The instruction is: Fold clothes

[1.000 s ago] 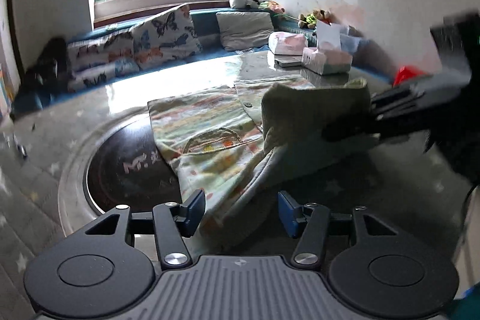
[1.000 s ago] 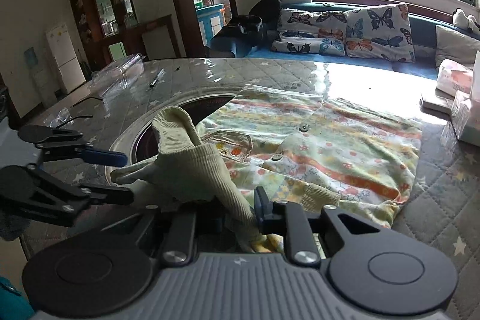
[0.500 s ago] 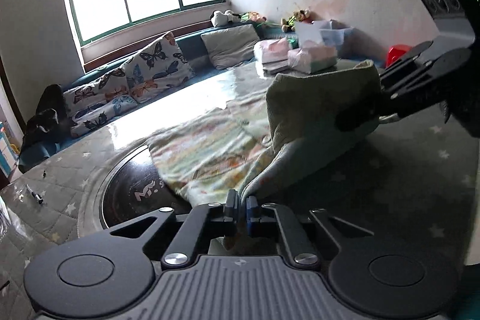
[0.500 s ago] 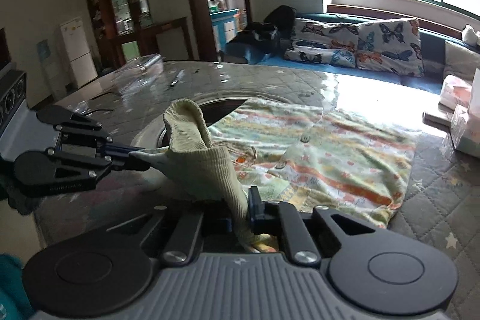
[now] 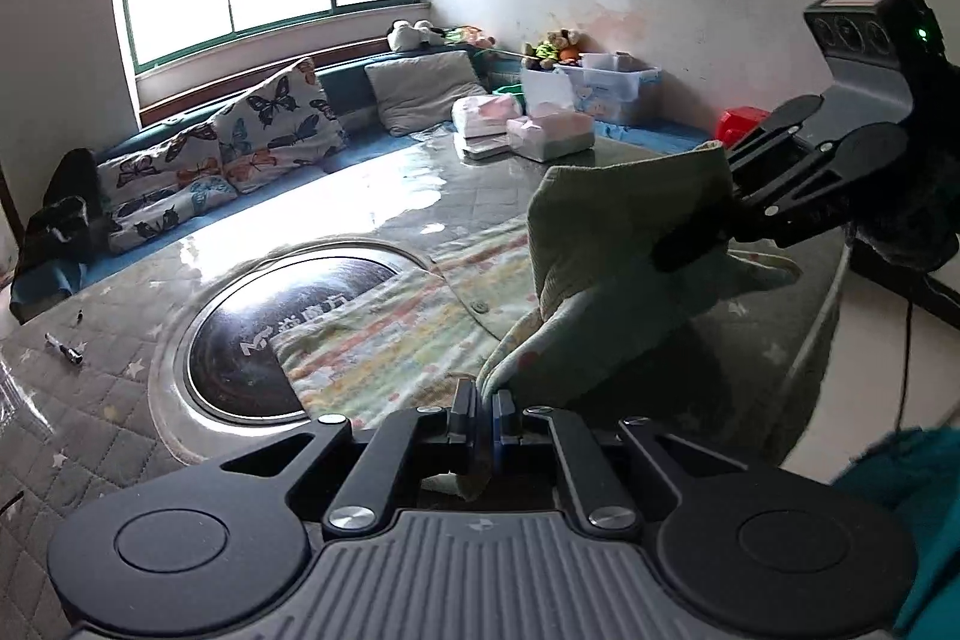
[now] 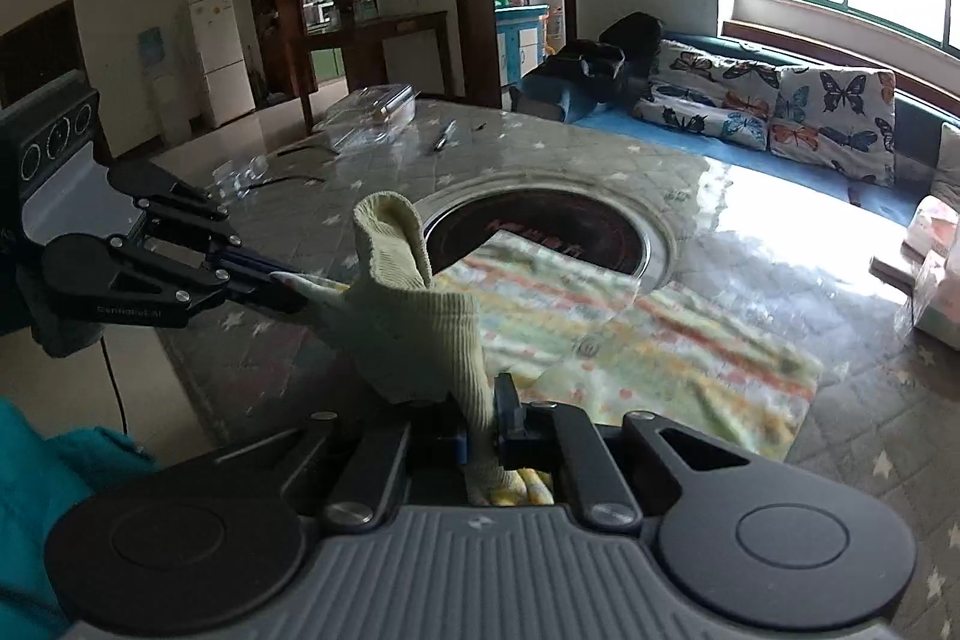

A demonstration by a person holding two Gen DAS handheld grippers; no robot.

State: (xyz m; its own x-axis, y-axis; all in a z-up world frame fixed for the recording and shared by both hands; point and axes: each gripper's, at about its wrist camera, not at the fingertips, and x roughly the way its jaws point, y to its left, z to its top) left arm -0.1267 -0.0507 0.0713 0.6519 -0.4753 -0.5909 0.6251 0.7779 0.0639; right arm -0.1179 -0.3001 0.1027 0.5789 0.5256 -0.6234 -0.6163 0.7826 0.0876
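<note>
Both claws are clamped on the same piece of clothing, a pale, pastel-patterned cardigan (image 5: 384,340) lying across the quilted desk (image 5: 120,436) and partly over the dark round inset (image 5: 288,304) in its middle. The left claw (image 5: 485,415) has its jaws closed tight on a thin edge of the fabric, and the right claw (image 6: 480,436) is likewise closed, with the ribbed, cream cuff end of a sleeve (image 6: 414,322) running up out of its jaws. Between the two grips that sleeve is raised off the desk in a slack hump, while the body of the garment lies flat and spread out, buttons showing. The fold looks to be only beginning — one sleeve is gripped and lifted, but not yet laid across the body. What appears to be left is carrying this sleeve over onto the front panel, doing the same with the other side, and then folding the body up into a compact shape — most of the job, by this reading.
</note>
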